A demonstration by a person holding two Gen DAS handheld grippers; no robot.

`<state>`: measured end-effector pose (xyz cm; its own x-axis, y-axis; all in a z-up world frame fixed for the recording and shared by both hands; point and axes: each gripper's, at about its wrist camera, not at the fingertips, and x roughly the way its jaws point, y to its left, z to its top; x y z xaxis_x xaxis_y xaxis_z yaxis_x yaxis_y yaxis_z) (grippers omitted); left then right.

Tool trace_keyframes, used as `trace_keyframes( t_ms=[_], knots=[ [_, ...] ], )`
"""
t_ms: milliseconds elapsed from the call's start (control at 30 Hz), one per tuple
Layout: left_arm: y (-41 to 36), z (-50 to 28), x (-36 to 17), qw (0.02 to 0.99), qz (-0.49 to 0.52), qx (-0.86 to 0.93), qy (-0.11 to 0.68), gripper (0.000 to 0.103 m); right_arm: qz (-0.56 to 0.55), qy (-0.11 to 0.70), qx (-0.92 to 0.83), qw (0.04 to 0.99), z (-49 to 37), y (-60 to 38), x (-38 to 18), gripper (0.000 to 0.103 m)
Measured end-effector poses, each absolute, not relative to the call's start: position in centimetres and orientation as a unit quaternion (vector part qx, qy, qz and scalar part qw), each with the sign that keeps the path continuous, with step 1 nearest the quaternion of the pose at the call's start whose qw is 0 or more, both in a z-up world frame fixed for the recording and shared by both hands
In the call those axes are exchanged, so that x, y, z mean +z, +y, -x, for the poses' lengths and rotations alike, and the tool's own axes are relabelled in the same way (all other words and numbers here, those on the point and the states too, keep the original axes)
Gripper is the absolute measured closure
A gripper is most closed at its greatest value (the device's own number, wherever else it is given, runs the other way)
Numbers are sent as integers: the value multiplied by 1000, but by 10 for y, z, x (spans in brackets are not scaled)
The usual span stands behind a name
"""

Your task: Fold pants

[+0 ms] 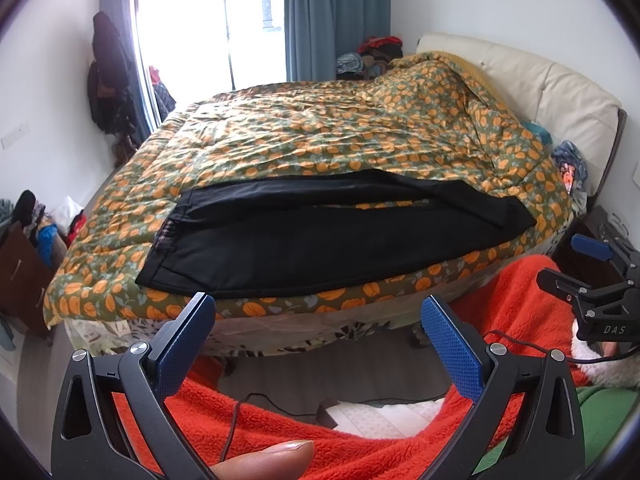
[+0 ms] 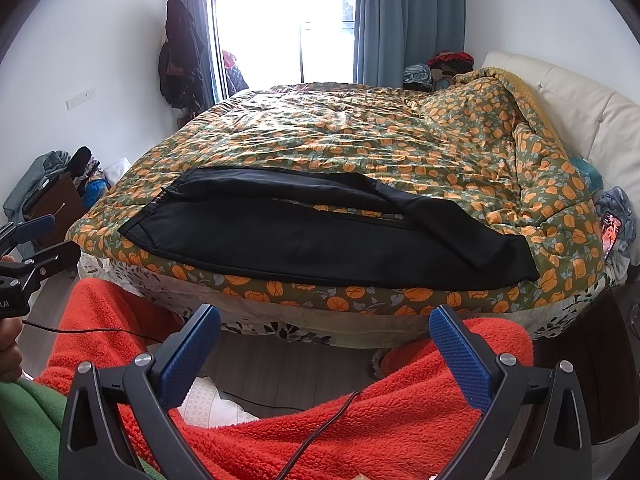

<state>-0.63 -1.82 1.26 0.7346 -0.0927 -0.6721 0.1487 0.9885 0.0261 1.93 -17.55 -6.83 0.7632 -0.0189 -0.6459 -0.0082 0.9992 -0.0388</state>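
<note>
The black pants (image 1: 320,236) lie spread lengthwise along the near edge of the pumpkin-print quilt (image 1: 320,140), at twelve o'clock from both tongs, legs apart, waistband toward nine o'clock; no fold looks made yet. The left gripper (image 1: 318,312) and right gripper (image 2: 326,322) both hang released and empty, short of the bed; by my reading the whole folding remains.

A bed (image 1: 280,136) under an orange-patterned quilt fills the middle of the frame, its cream padded headboard (image 1: 532,80) at right. Bright daylight floods a tall window (image 1: 208,24) at upper centre, flanked by blue curtains (image 1: 332,16). White walls (image 1: 52,60); grey wood floor (image 2: 304,364) below.
</note>
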Motion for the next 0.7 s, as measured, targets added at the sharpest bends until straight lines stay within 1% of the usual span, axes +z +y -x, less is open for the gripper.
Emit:
trace_keyframes(
  t_ms=[700],
  knots=[
    [-21,9,16,932,-37,-67,354,0,19,345,-3,938,-20,-176,-68,0]
  ],
)
